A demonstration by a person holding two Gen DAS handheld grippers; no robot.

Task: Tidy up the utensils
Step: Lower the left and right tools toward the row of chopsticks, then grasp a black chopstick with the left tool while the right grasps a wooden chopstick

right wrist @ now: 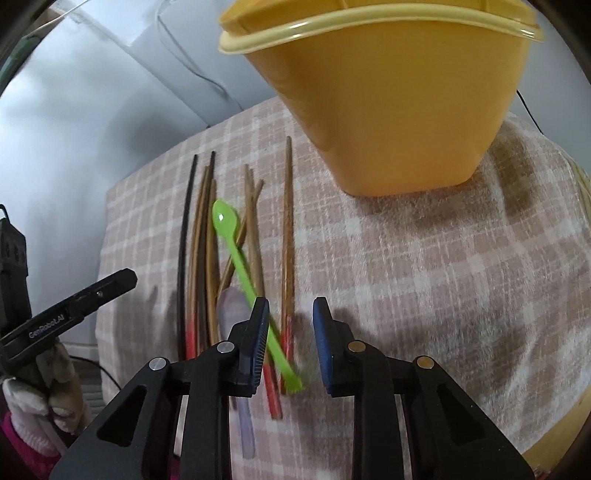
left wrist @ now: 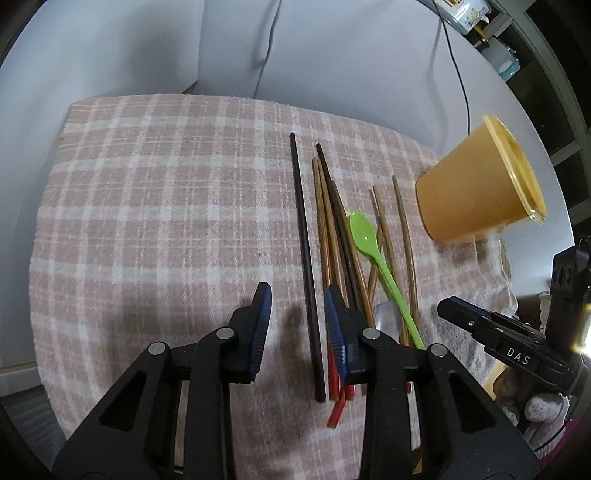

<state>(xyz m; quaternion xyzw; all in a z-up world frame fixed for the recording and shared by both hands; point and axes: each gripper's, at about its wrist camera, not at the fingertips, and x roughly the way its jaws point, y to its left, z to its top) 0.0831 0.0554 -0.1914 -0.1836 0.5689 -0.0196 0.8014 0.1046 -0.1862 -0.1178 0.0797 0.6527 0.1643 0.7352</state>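
Several wooden and dark chopsticks [left wrist: 328, 236] lie side by side on a pink checked cloth [left wrist: 166, 206], with a green plastic spoon [left wrist: 373, 251] across them and a pale translucent spoon [right wrist: 236, 317] under them. A yellow cup [left wrist: 476, 184] stands to their right, close ahead in the right wrist view [right wrist: 388, 99]. My left gripper [left wrist: 297, 317] is open and empty, its jaws either side of a dark chopstick [left wrist: 304, 251]. My right gripper [right wrist: 290, 332] is open and empty over the green spoon's handle [right wrist: 258, 295] and a red-tipped chopstick [right wrist: 288, 236].
The cloth covers a white round table [left wrist: 332, 66]. A black cable [left wrist: 456, 70] runs across the table behind the cup. Boxes and shelves [left wrist: 491, 22] stand at the far right. The cloth's right part [right wrist: 461, 277] is bare.
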